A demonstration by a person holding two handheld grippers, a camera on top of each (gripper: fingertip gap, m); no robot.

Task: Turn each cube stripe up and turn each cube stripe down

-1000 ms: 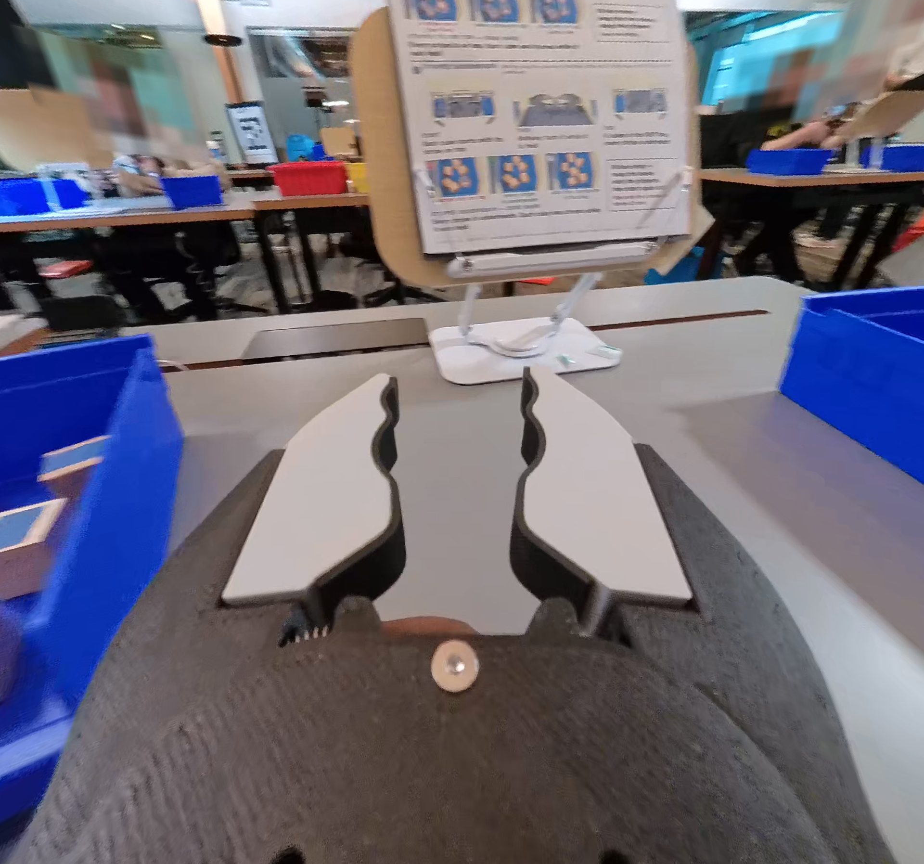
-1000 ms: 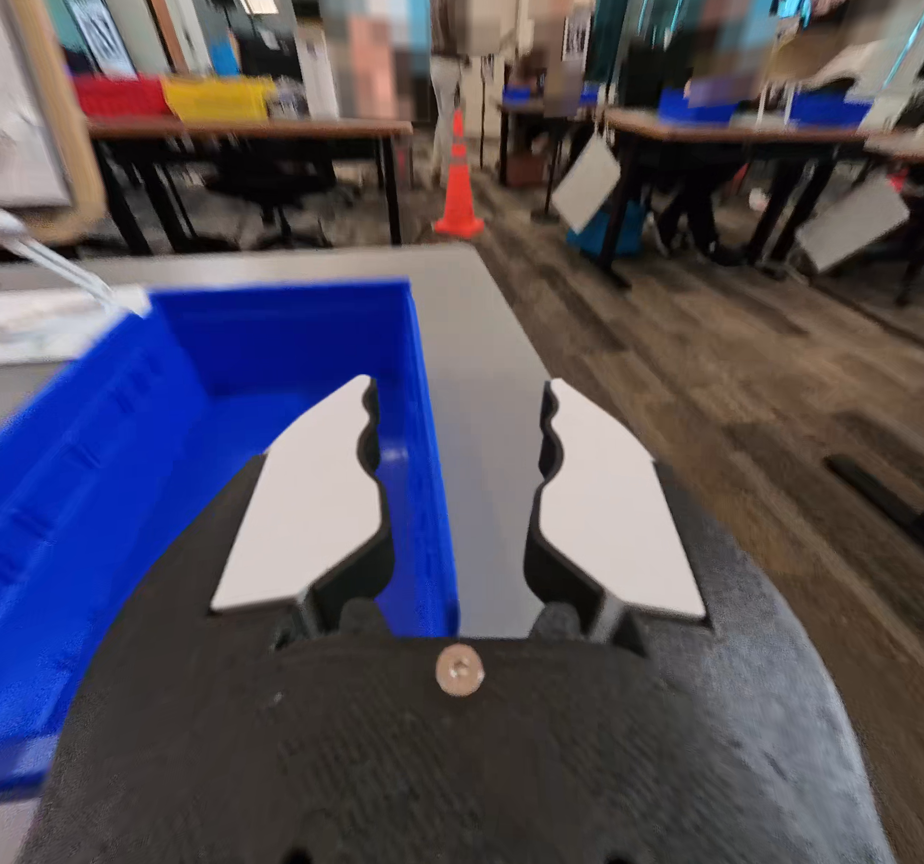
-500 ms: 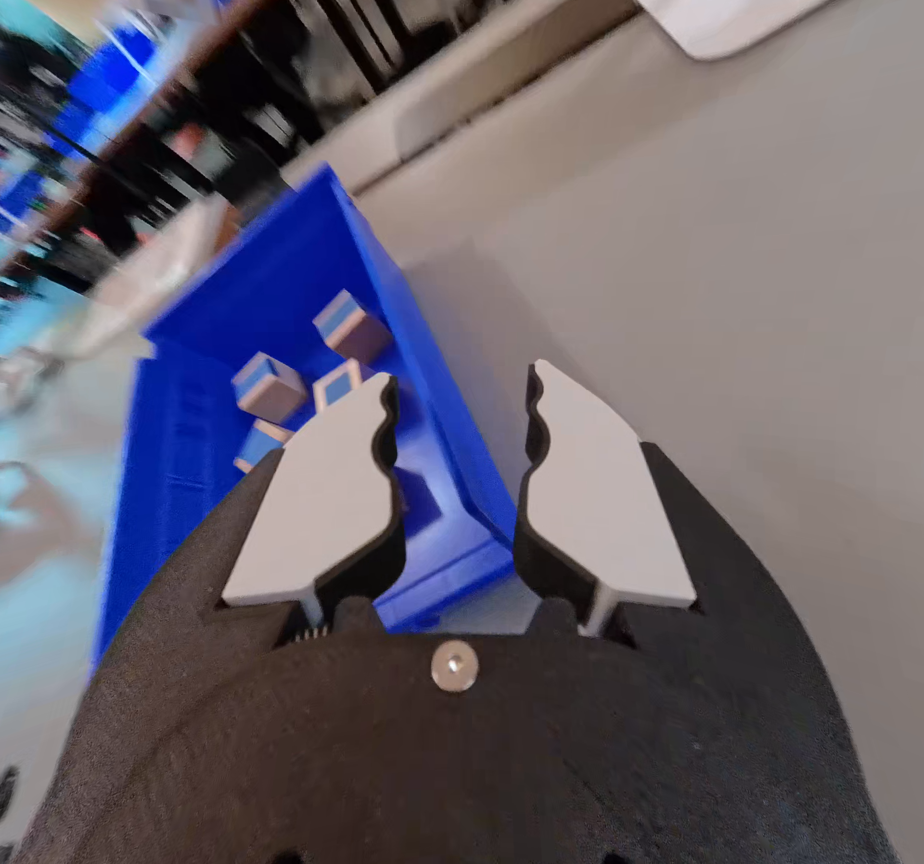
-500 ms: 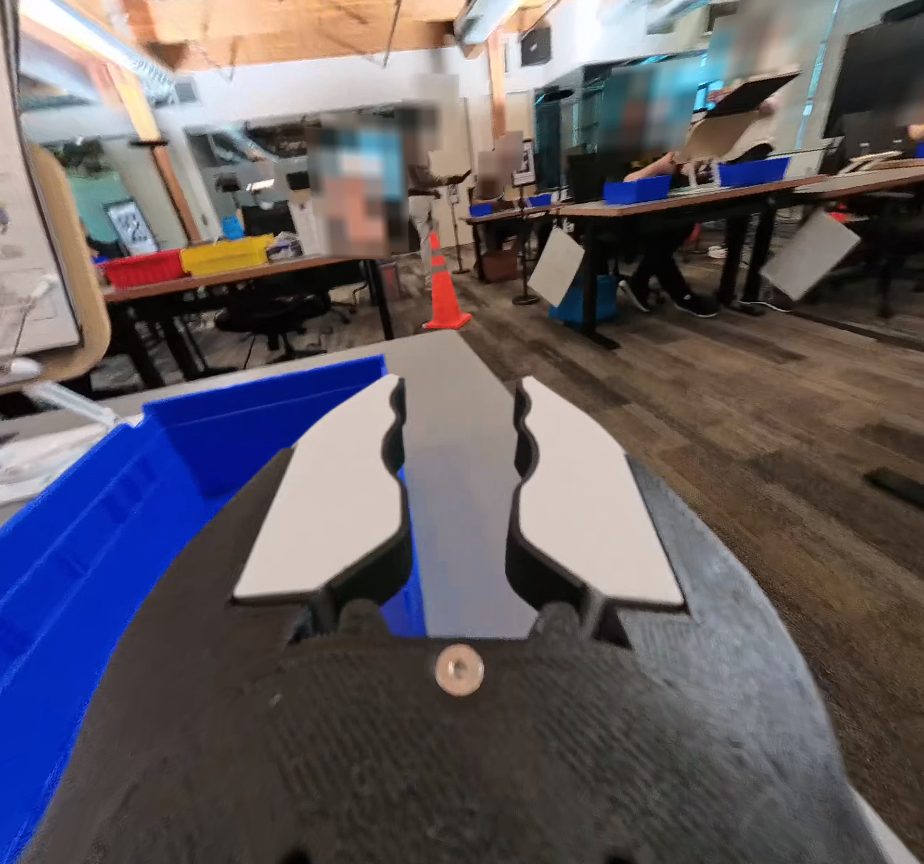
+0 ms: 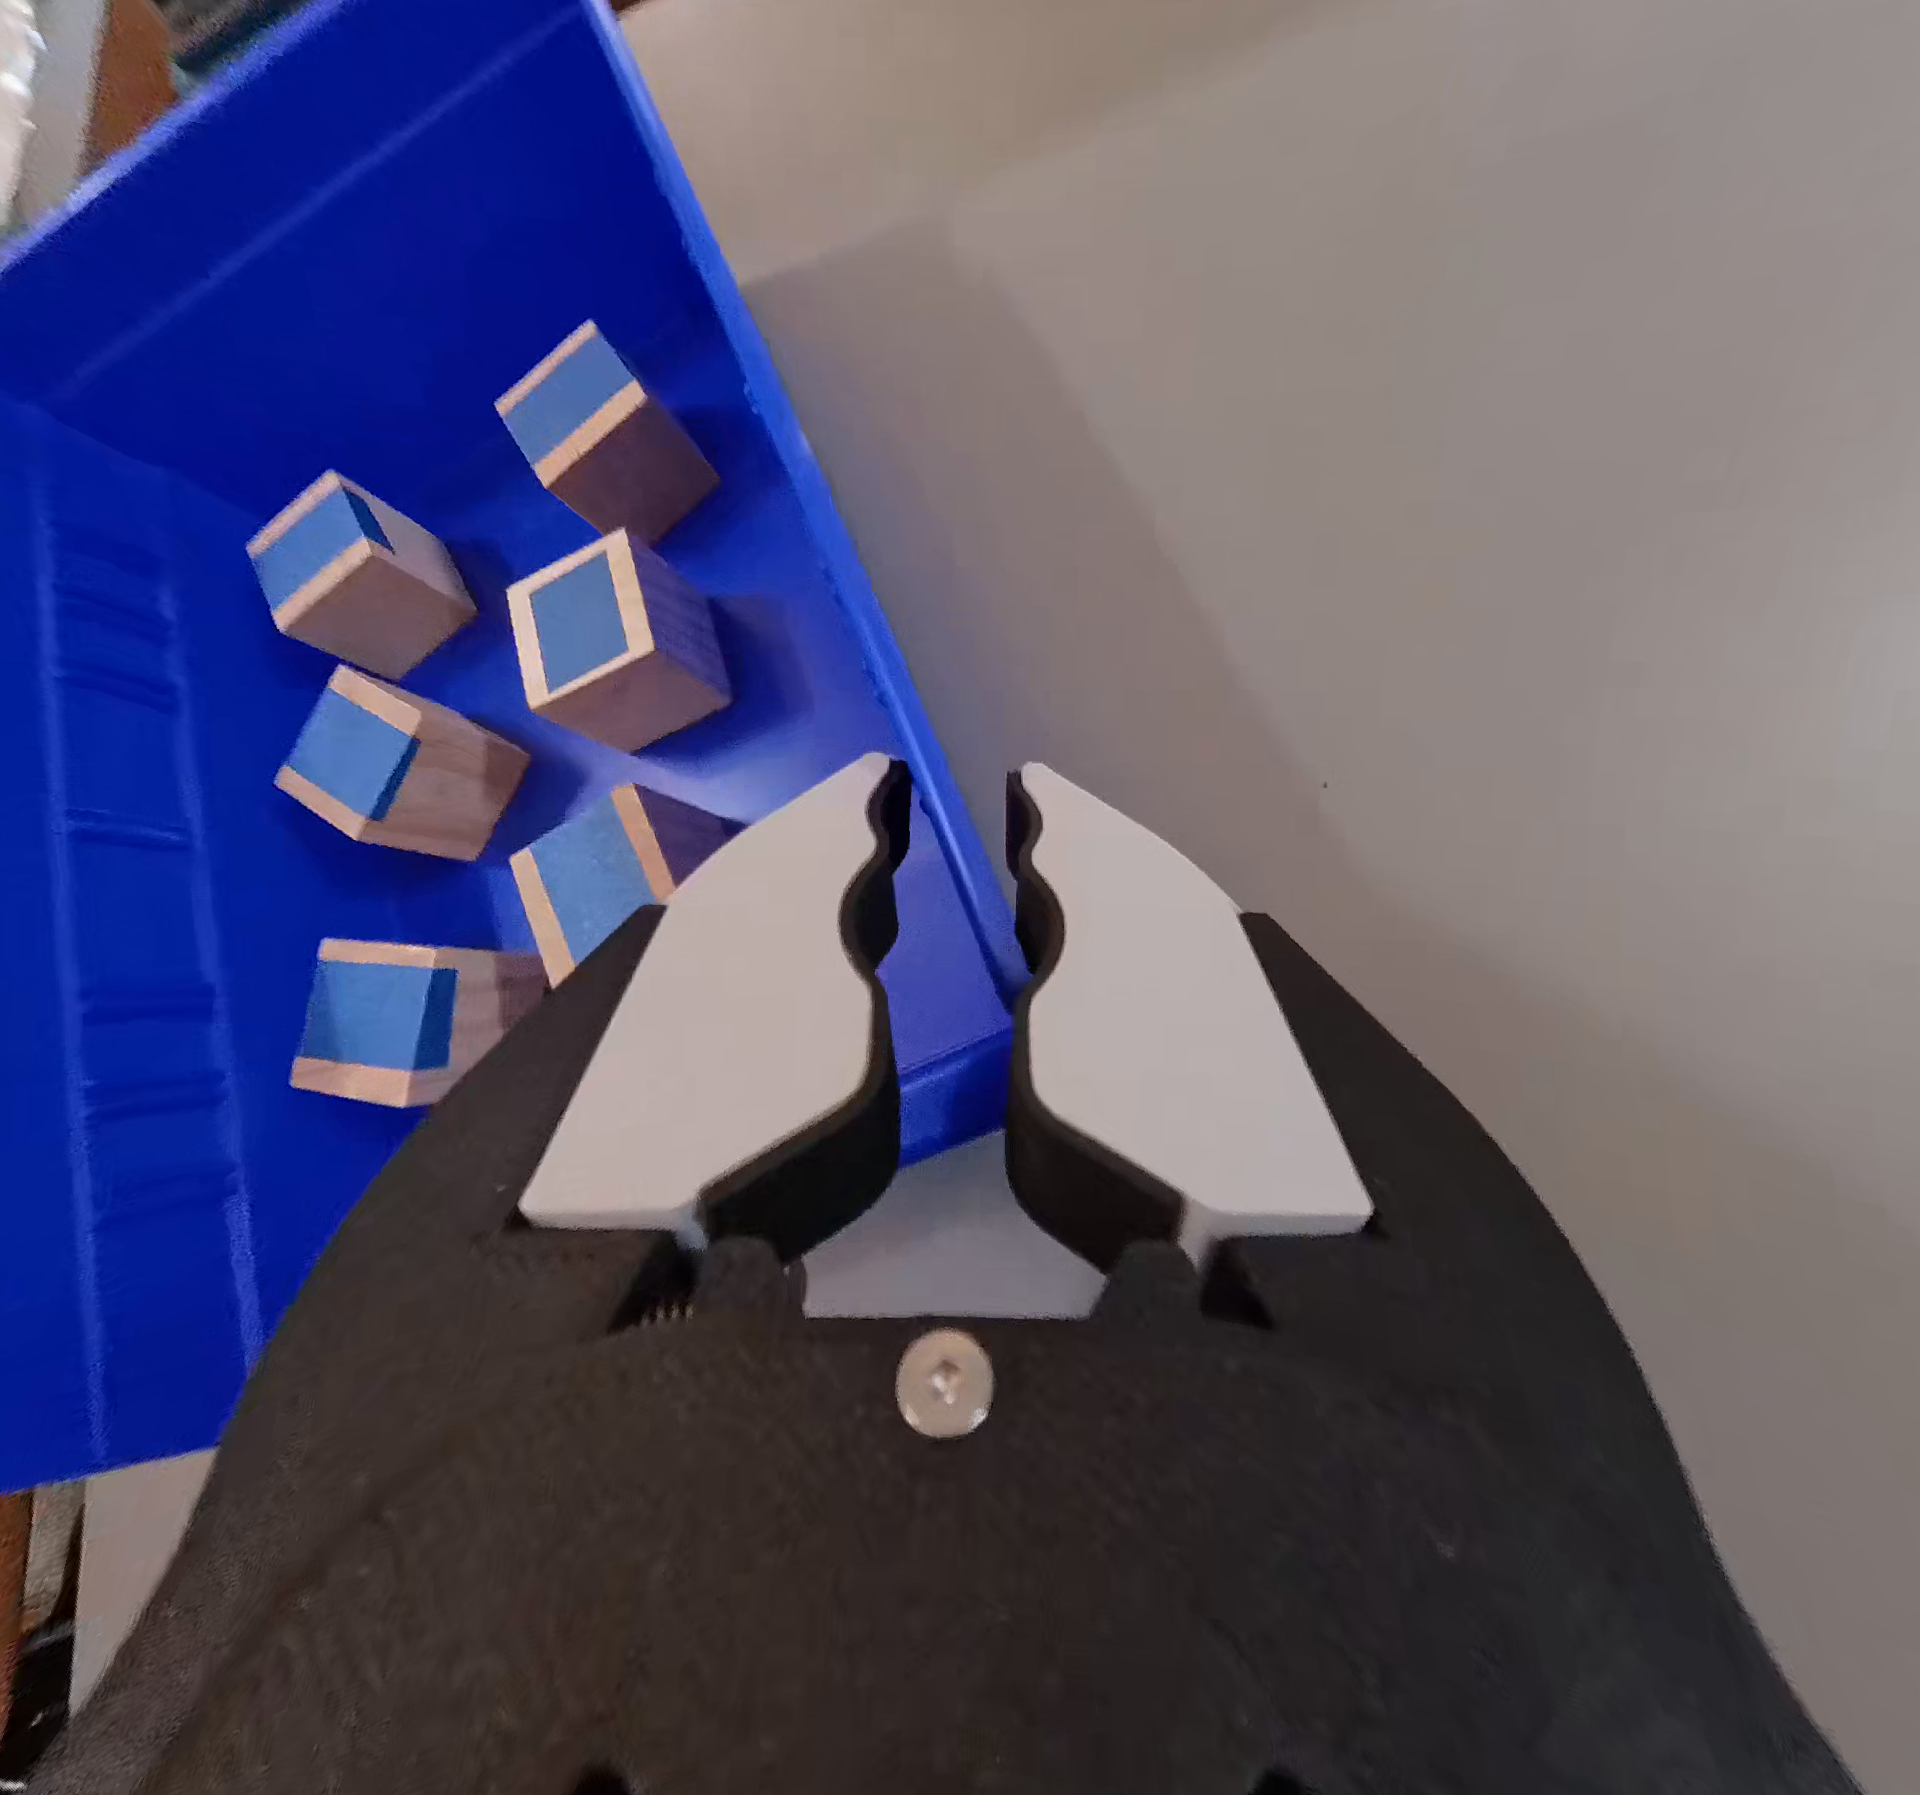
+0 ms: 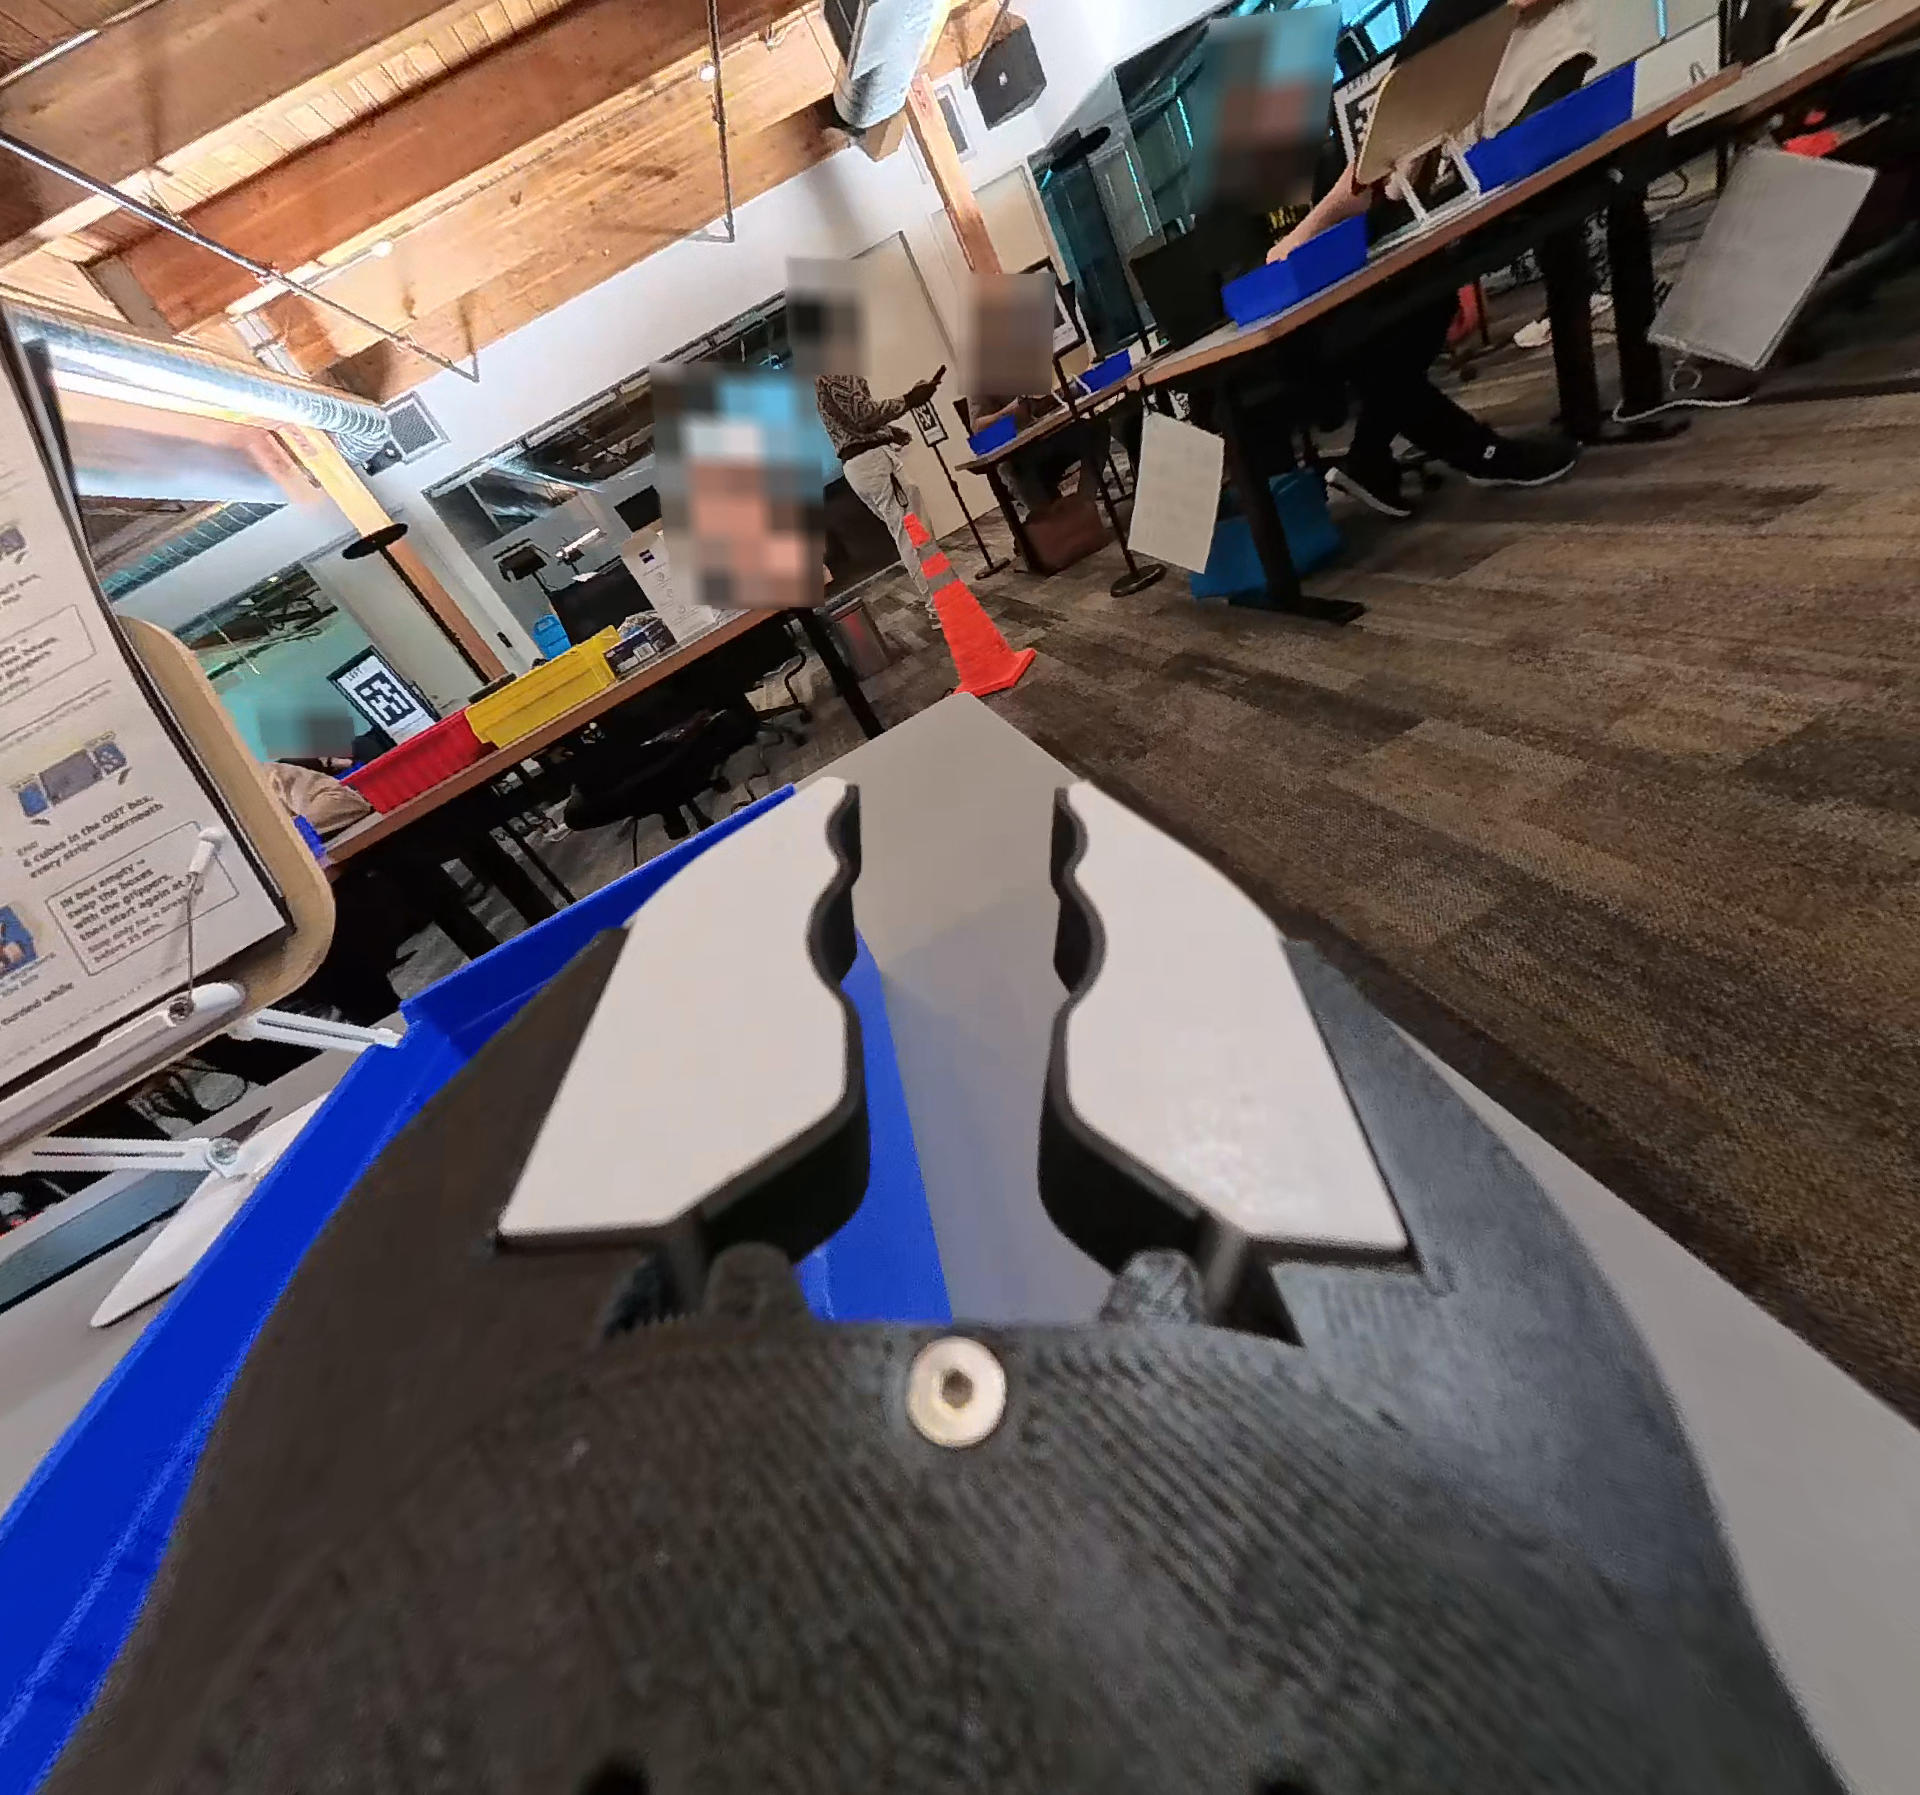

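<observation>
Both the left gripper (image 5: 958, 789) and the right gripper (image 6: 956, 810) have a rough black body, two flat pale grey fingers (image 5: 727, 997) with wavy black inner edges, and one silver screw (image 5: 943, 1382) at the middle.

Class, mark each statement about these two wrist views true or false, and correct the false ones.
1. Six wooden cubes lie in the blue bin. True.
2. The left tool grips a cube. False: it is open and empty, above the bin's near corner.
3. The cube nearest the left tool shows a blue stripe on top. True.
4. The right tool is shut. False: its fingers stand apart, holding nothing.
5. An orange cone stands on the floor in the right wrist view. True.
</observation>
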